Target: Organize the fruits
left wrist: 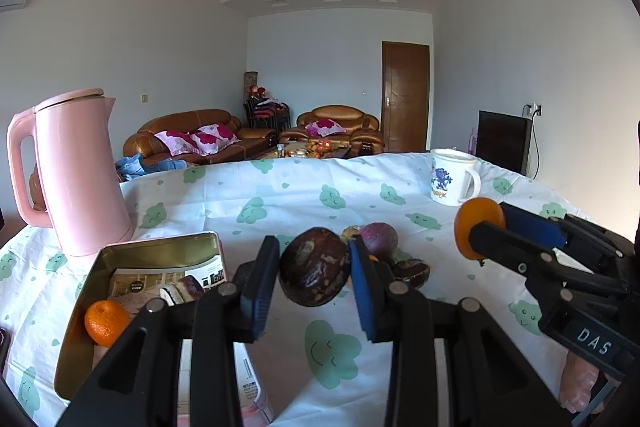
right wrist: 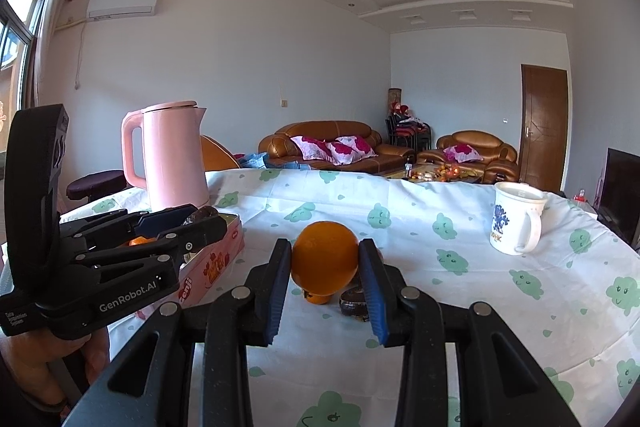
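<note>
Right gripper (right wrist: 325, 277) clamps orange (right wrist: 325, 259) between blue pads, above tablecloth (right wrist: 460, 307). Small orange fruit (right wrist: 318, 297) and dark fruit (right wrist: 354, 301) lie beneath. Left gripper (right wrist: 200, 221) over pink tin (right wrist: 212, 267). Pink kettle (right wrist: 172, 155) behind; mug (right wrist: 516, 219) right.

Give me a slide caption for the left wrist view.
Left tongs grip a dark passion fruit beside the open tin.

The tin (left wrist: 160, 255) sits on the counter (left wrist: 280, 195) with a tangerine (left wrist: 105, 321) in it. Behind the tin stands the kettle (left wrist: 80, 175). Right of the tin lie loose fruits (left wrist: 380, 239); farther right and behind, the mug (left wrist: 452, 177).
</note>
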Demonstrator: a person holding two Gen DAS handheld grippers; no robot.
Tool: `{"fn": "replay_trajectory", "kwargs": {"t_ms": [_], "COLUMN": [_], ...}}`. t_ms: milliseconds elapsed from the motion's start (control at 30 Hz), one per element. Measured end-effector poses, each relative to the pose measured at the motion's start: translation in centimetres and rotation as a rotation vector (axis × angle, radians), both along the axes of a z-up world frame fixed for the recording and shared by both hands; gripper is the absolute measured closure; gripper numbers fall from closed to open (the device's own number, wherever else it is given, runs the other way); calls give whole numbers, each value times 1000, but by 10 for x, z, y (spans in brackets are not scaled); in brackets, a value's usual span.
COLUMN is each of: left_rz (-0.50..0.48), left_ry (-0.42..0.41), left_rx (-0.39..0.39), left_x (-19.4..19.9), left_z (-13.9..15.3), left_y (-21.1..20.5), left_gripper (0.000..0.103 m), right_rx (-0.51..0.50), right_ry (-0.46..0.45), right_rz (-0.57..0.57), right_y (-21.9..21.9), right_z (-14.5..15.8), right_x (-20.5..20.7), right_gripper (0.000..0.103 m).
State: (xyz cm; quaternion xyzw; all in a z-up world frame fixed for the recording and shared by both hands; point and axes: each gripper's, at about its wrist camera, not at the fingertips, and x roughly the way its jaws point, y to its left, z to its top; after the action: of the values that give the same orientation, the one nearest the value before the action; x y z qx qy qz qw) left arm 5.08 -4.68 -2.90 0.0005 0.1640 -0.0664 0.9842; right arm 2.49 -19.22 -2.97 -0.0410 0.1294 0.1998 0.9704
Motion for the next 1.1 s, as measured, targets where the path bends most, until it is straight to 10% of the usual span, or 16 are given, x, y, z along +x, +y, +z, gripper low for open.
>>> {"fn": "replay_trajectory", "kwargs": {"t_ms": [1100], "left_rz": [86], "left_ry": [24], "left_rx": [-18], "left_x": [-5], "left_z": [2], "left_y": [32], "left_gripper": [67], "right_rx": [-51], "right_ry": [-39], "right_rz": [98], "right_y": [36], "right_z": [17], "right_x": [2], "right_gripper": [66]}}
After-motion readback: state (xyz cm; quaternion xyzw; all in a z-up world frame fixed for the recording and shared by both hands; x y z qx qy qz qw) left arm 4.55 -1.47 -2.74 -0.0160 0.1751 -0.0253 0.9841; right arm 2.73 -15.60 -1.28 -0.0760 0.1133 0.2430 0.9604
